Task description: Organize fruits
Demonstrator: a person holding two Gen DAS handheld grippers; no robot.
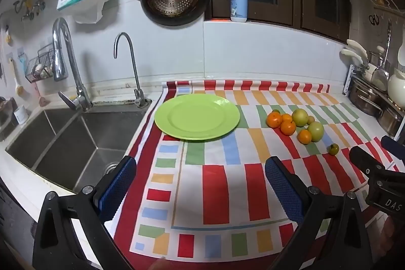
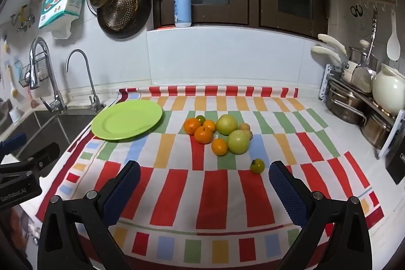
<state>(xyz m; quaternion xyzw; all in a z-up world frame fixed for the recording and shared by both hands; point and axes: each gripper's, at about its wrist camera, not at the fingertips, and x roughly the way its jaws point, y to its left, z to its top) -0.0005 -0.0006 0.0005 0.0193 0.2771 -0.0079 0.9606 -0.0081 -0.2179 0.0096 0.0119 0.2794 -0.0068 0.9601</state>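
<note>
An empty lime-green plate (image 1: 197, 117) (image 2: 127, 122) lies at the back left of a striped cloth. To its right sits a cluster of fruit: several oranges (image 2: 203, 134) (image 1: 288, 127), two yellow-green apples (image 2: 238, 141) (image 1: 315, 131) and some small yellowish fruits. One small green-yellow fruit (image 2: 257, 166) (image 1: 333, 149) lies apart, nearer me. My left gripper (image 1: 201, 166) is open over the cloth in front of the plate, holding nothing. My right gripper (image 2: 204, 170) is open too, with the lone small fruit just ahead of its right finger.
A steel sink (image 1: 76, 141) with two taps lies left of the cloth. Pots and a white jug (image 2: 387, 90) crowd a rack at the right. Pans hang on the wall; a pump bottle (image 2: 182, 5) stands on the window sill.
</note>
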